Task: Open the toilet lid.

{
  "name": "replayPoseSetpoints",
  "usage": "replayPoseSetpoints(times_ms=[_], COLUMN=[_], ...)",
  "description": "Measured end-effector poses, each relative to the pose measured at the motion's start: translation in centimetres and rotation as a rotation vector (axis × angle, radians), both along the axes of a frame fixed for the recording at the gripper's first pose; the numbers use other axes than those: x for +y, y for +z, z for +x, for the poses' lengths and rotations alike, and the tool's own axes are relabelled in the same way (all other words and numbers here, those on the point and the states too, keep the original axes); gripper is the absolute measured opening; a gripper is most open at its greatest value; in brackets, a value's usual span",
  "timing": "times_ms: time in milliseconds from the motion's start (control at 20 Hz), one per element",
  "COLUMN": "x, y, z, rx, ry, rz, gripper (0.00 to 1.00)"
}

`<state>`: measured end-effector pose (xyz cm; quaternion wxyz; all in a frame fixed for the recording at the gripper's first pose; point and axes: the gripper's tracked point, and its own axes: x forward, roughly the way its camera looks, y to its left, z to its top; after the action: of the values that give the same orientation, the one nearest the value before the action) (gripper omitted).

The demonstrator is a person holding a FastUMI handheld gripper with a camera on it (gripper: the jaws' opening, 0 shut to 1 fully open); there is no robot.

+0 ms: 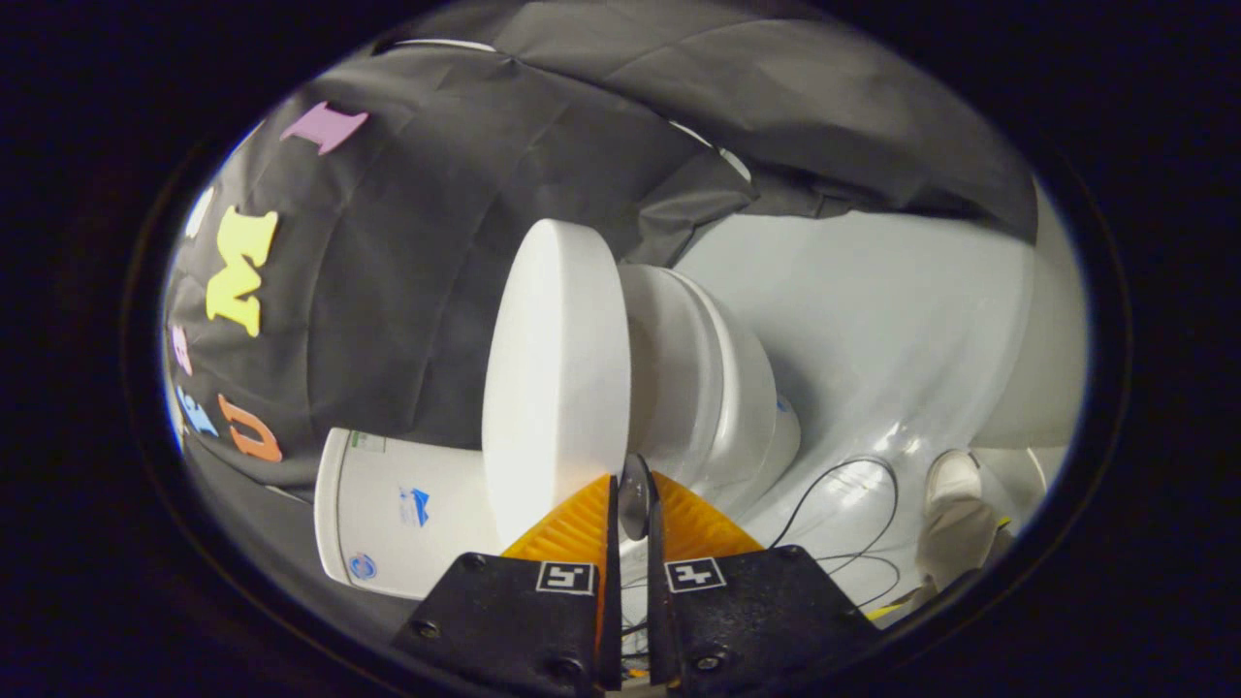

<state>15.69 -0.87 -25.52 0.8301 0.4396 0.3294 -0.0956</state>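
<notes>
One white toilet point(717, 388) dominates the scene, standing on a pale, glossy floor point(873, 310) against the dark cloth wall of the booth point(407, 291), and the whole scene appears rotated in the gripper view. The toilet lid point(557, 378) is a thick white disc raised well clear of the seat point(679, 368), with a wide gap visible between the lid's underside and the seat rim. The lid's outer face turns toward the cloth wall, and its lower edge reaches down to the tips of the fingers. A white tank point(397, 514), carrying small blue and green stickers, lies beside the lid on the wall side, just ahead of the left finger. The gripper point(635, 499) shows two orange ribbed fingers point(572, 528) mounted on black bodies, each body carrying a small square marker. The fingers stand almost together, with only a narrow slot between them, and a thin grey, rounded piece sits in that slot at the tips; what that piece is cannot be determined. The left finger touches or closely overlaps the lid's lower edge, but both fingers pressing on the lid is not shown. A person's light-coloured shoe point(955, 519) rests on the floor beyond the right finger. Thin black cables point(853, 494) loop across the floor between the toilet base and the shoe.
</notes>
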Motion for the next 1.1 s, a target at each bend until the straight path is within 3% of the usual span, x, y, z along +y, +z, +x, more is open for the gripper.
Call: replayPoseSetpoints(times_ms=[1100], x=[5.5], y=[8.8], z=[0.3], rx=[-0.058], ry=[0.11], rz=[-0.24], gripper=[0.14])
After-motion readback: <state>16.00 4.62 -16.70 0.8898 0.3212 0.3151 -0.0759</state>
